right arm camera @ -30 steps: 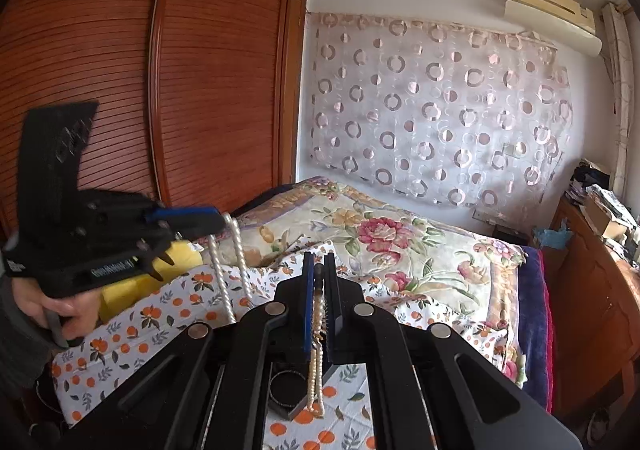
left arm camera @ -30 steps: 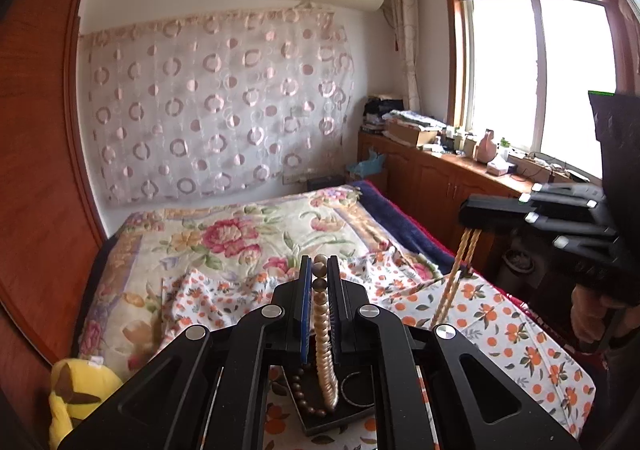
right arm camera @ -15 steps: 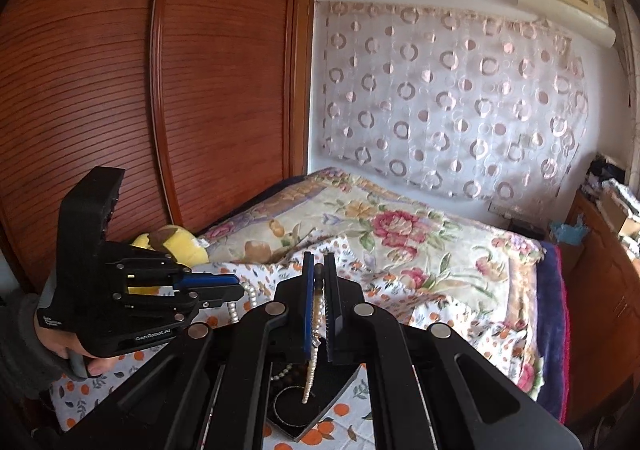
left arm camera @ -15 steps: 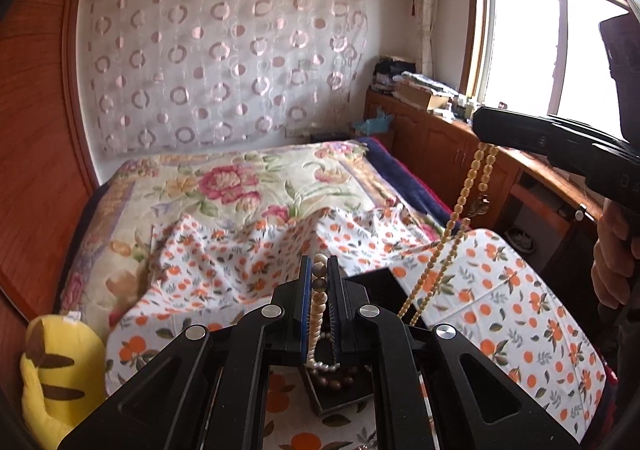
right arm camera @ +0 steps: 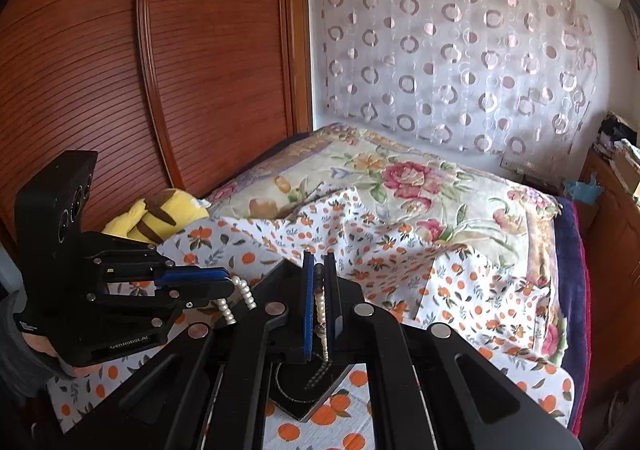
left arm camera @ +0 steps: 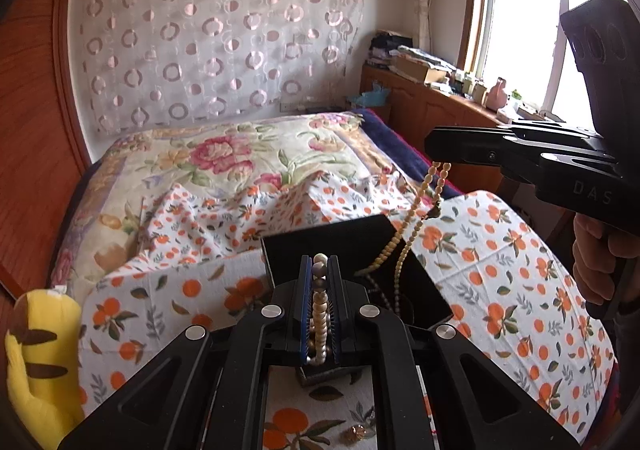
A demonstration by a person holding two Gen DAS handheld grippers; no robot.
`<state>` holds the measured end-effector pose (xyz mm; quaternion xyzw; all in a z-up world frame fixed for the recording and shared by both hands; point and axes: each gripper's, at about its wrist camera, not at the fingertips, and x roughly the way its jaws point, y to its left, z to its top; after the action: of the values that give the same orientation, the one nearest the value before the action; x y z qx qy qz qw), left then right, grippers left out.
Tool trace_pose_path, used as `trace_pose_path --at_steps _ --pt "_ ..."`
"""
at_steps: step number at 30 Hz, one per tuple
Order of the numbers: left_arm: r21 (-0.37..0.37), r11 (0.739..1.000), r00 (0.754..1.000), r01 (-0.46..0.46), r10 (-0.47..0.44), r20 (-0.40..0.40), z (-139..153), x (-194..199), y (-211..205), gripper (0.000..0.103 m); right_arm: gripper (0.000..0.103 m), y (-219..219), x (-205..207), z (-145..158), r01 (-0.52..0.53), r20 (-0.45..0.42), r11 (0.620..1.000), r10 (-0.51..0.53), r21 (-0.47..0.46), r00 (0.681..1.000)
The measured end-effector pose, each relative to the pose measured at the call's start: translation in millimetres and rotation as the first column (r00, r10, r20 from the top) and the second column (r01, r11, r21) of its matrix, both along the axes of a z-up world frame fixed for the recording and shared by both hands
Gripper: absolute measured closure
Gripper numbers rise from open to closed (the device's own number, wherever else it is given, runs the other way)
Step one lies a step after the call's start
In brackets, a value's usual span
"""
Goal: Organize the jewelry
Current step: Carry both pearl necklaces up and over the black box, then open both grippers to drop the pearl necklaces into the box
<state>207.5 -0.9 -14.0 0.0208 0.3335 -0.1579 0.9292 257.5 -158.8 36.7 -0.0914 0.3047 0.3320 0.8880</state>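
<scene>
Pearls run between the pressed-together fingers of the left gripper (left arm camera: 320, 306), which is clamped on a white pearl necklace (left arm camera: 319, 314); the strand hangs down from the fingertips toward a black box (left arm camera: 332, 246) that sits open on an orange-print cloth (left arm camera: 520, 290) spread over the bed. The right gripper (right arm camera: 319, 302) is likewise closed on a thinner beige bead necklace (left arm camera: 416, 226), and in the left wrist view this strand drops from its fingertips in a long loop whose lower end reaches into the box. In the right wrist view the beads pass between the fingers and trail down onto the dark inside of the box, next to a thin ring-shaped bangle (right arm camera: 292, 382) lying there. Both grippers hang just above the box, close together, each held by a hand (left arm camera: 596, 262) at its handle. A small gold trinket (left arm camera: 354, 432) lies on the cloth near the bottom of the left view. A yellow plush toy (right arm camera: 160, 213) rests at the bed's edge beside a wooden wardrobe (right arm camera: 120, 89).
</scene>
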Motion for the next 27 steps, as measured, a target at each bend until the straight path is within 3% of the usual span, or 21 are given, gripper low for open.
trace_pose_path --at_steps 7,11,27 --pt "0.006 1.000 1.000 -0.006 0.006 -0.027 -16 -1 -2 0.096 0.097 1 -3 -23 -0.011 -0.045 1.000 0.010 -0.027 0.999" --pt "0.023 1.000 0.999 -0.014 0.015 -0.042 -25 1 -3 0.096 0.084 -1 -6 -25 -0.005 -0.041 1.000 0.004 -0.019 0.999" --pt "-0.001 0.999 0.999 0.033 -0.033 -0.037 -18 0 -28 0.096 0.084 -44 -46 -37 0.071 -0.016 0.997 -0.071 -0.030 0.997"
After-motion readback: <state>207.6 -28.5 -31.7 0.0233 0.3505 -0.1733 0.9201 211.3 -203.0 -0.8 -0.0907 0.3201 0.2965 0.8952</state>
